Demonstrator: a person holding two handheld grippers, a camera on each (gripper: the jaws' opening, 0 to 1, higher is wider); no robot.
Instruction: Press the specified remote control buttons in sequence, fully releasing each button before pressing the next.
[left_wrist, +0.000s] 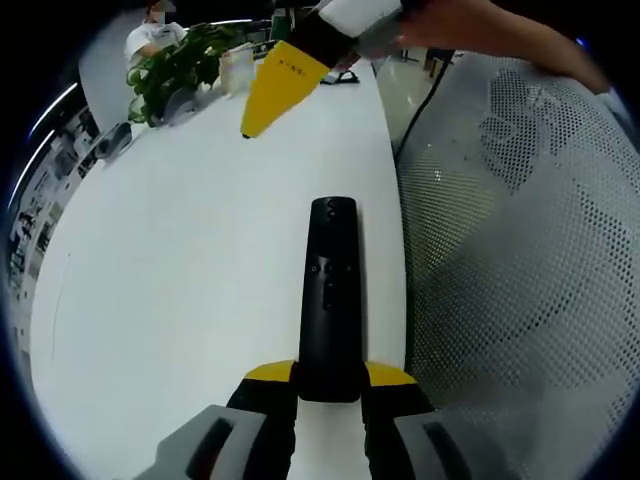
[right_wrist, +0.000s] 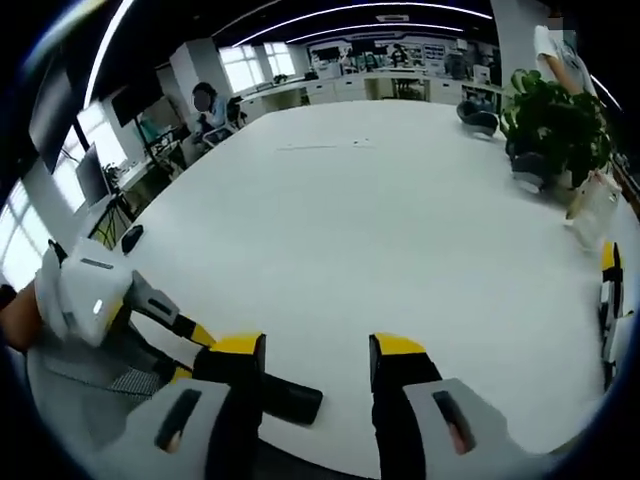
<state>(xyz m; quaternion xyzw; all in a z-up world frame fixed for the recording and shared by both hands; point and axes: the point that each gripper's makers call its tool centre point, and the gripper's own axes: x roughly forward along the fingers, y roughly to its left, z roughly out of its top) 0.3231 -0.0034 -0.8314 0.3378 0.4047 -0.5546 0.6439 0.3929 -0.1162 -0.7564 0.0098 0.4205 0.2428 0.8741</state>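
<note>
Left gripper (left_wrist: 328, 385) low at the near edge of the white table (left_wrist: 180, 290), yellow-tipped jaws clamped on the near end of a black remote control (left_wrist: 330, 290). Remote lying flat along the table, pointing straight away from the camera, close to the table's right edge, with small buttons near its middle; button markings too small to read. Right gripper (left_wrist: 262, 105) reaching in from the upper right of the left gripper view, held in a hand (left_wrist: 440, 25), yellow tip angled down toward the table, hovering well beyond the far end of the remote and apart from it. Faint dark marks on that yellow tip, not legible.

In the right gripper view, right gripper (right_wrist: 318, 360) with its two yellow-capped jaws set apart, nothing between them, looking across the table. Left gripper (right_wrist: 185, 345) at lower left of that view, white body with a small lit indicator, yellow tips around the dark end of the remote (right_wrist: 290, 400).

Potted plant (left_wrist: 175, 65) at the far side of the table, a seated person (right_wrist: 208, 108) beyond it. White mesh chair back (left_wrist: 520, 280) just beside the table's right edge.
</note>
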